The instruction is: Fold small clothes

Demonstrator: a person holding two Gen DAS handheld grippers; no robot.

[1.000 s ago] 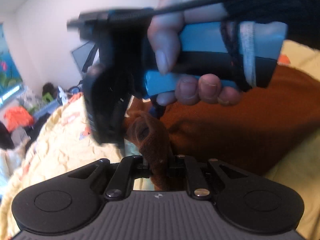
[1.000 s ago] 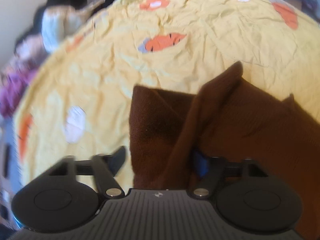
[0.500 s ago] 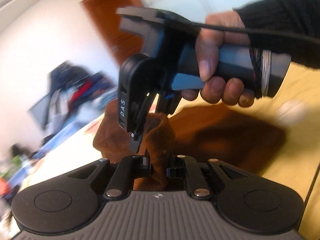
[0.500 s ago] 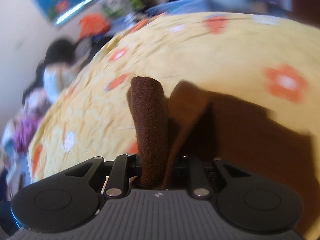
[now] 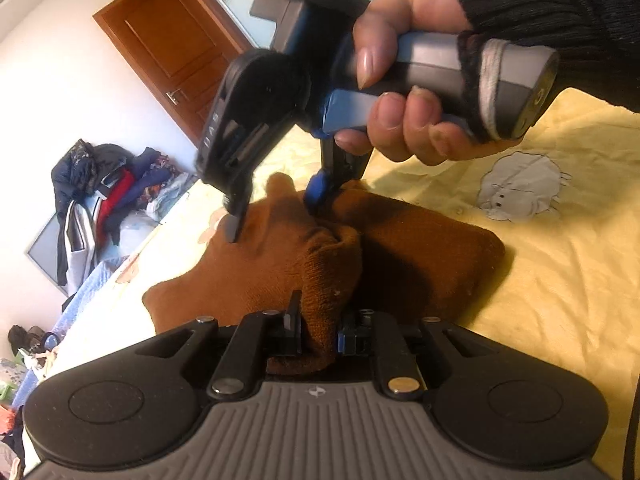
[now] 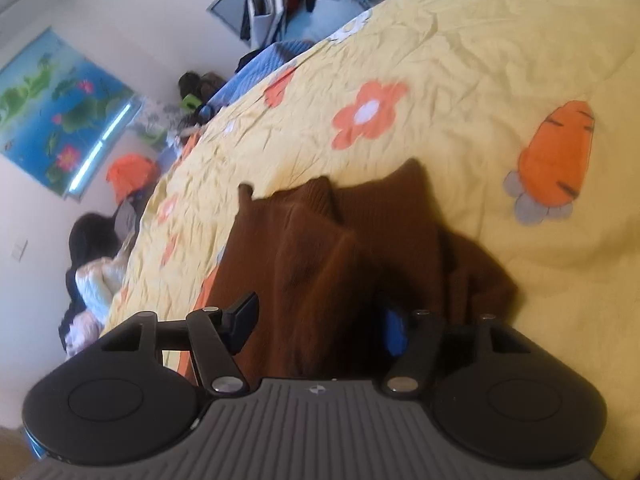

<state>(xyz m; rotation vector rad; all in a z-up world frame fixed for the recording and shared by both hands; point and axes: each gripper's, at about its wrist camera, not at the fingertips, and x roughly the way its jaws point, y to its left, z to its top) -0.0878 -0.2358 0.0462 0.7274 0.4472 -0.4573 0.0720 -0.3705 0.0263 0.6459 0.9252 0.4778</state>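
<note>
A brown knit garment (image 5: 420, 248) lies bunched on the yellow bedsheet (image 5: 560, 280). My left gripper (image 5: 320, 328) pinches a raised fold of it between its pads, and its jaws are starting to open. In the left wrist view my right gripper (image 5: 276, 216), held by a hand (image 5: 400, 120), hovers just over the garment's far part with its jaws spread. In the right wrist view the brown garment (image 6: 360, 240) runs loosely between the wide fingers of my right gripper (image 6: 320, 320). Its jaws are opening and the pads do not press on the cloth.
The flowered yellow sheet (image 6: 460, 60) covers the whole bed. A heap of clothes (image 5: 104, 184) sits past the bed's far edge, near a wooden door (image 5: 172, 48). More clothes and a wall picture (image 6: 52, 112) lie off the left side.
My right gripper let go of the brown fold it pinched half a second ago, and its jaws spread wide. Both grippers swung across the bed and rolled. The garment now lies lower on the sheet.
</note>
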